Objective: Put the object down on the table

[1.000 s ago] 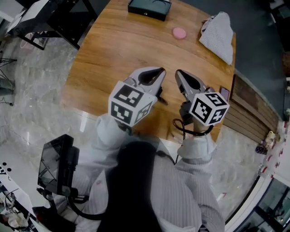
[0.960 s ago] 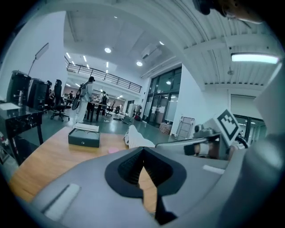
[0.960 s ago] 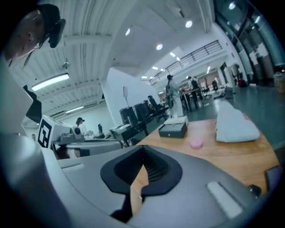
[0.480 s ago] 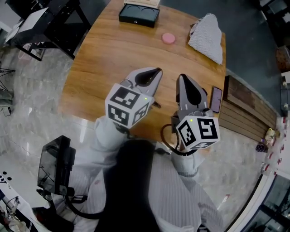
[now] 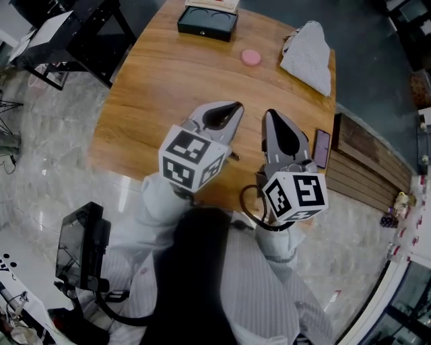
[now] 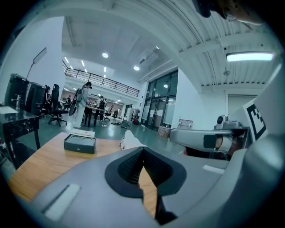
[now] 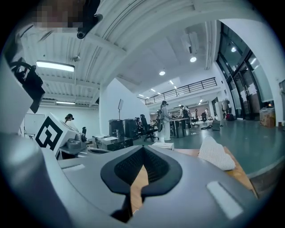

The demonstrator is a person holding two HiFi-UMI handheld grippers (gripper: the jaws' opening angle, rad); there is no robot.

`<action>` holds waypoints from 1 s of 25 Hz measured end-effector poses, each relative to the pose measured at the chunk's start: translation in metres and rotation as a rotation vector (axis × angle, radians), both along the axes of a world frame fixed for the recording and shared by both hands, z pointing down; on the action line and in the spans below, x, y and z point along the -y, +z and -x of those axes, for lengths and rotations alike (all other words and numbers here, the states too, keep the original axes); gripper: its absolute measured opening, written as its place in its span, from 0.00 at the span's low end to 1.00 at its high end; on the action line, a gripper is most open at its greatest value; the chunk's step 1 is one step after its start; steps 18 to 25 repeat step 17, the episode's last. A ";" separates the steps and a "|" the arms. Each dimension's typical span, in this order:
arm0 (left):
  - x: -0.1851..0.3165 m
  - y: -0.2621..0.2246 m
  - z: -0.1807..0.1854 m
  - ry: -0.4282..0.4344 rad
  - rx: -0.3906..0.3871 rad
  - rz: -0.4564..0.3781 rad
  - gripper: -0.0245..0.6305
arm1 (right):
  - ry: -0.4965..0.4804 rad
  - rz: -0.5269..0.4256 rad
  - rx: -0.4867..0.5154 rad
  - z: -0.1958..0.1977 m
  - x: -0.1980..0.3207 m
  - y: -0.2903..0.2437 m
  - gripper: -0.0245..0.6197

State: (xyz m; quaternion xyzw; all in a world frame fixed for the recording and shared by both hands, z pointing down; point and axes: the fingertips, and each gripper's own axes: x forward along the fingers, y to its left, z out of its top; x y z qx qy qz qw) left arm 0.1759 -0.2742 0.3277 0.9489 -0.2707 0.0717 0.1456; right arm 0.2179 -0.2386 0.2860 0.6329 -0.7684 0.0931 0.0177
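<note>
Both grippers hover side by side over the near part of the wooden table (image 5: pixel 168 81). My left gripper (image 5: pixel 235 106) is shut, its jaws meeting with nothing between them (image 6: pixel 143 150). My right gripper (image 5: pixel 269 114) is shut too and holds nothing (image 7: pixel 142 149). Far across the table lie a black box (image 5: pixel 207 20), a small pink disc (image 5: pixel 251 57) and a white striped cloth (image 5: pixel 308 57). The left gripper view shows the black box (image 6: pixel 79 143) and the cloth (image 6: pixel 130 140) beyond the jaws. The cloth (image 7: pixel 216 154) lies to the right of the jaws in the right gripper view.
A dark phone (image 5: pixel 321 148) lies at the table's right edge, beside the right gripper. A slatted wooden bench (image 5: pixel 367 168) stands to the right of the table. Black desks (image 5: pixel 74 27) stand at the far left. People and office chairs are far off in the hall.
A second ago my right gripper drew back toward the body and turned its cube. Over the last half second both grippers have barely moved.
</note>
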 end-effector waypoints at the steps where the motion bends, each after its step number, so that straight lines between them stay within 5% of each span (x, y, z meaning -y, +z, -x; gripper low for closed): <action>1: 0.000 0.000 0.000 0.000 0.001 -0.001 0.04 | -0.002 0.001 0.002 0.001 0.000 0.001 0.06; 25: -0.005 0.000 0.004 0.005 -0.002 -0.015 0.04 | 0.000 -0.012 -0.008 0.010 -0.003 0.005 0.06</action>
